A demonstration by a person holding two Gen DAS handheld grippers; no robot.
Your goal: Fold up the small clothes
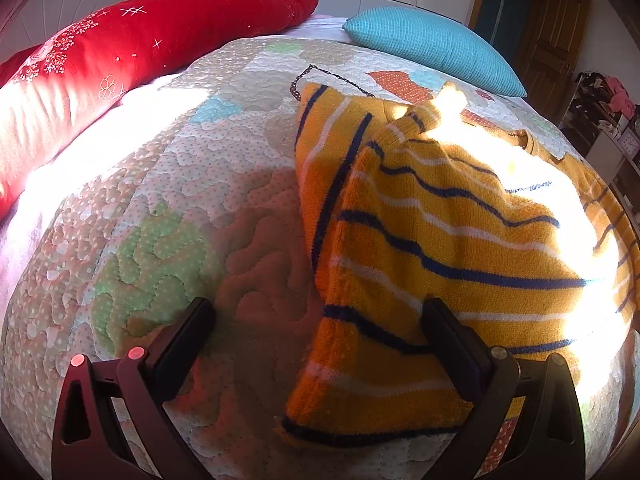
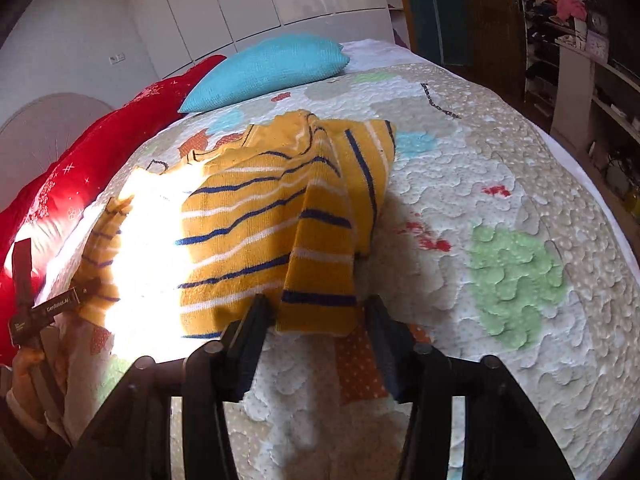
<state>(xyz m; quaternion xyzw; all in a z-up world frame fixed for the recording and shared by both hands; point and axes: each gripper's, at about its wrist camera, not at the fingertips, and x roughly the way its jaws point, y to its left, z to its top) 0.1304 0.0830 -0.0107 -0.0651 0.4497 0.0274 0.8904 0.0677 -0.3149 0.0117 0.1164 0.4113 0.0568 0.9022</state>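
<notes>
1. Yellow striped sweater lying partly folded on the quilted bedspread; occupies the right half of the left wrist view and the centre-left of the right wrist view.
2. Stripes navy and white on yellow knit. One sleeve or side panel folded over the body, forming a ridge that runs from upper centre toward the lower centre of the left wrist view.
3. Strong sunlight washing out the right side of the sweater in the left wrist view and the left side in the right wrist view; detail there not readable.
4. Left hand-held gripper: jaws spread wide, nothing clamped. Right finger positioned over the lower sweater edge; left finger over bare bedspread. Contact with the fabric not determinable.
5. Right hand-held gripper: jaws spread, hanging sweater edge lying between the two fingers at frame bottom centre, not pinched.
6. Left hand-held gripper also visible at the lower left edge of the right wrist view, near the sunlit sweater edge.
7. Red pillow at upper left of the left wrist view; teal pillow at upper right, both beyond the sweater.
8. White wardrobe doors across the top of the right wrist view; cluttered shelf unit at upper right.
</notes>
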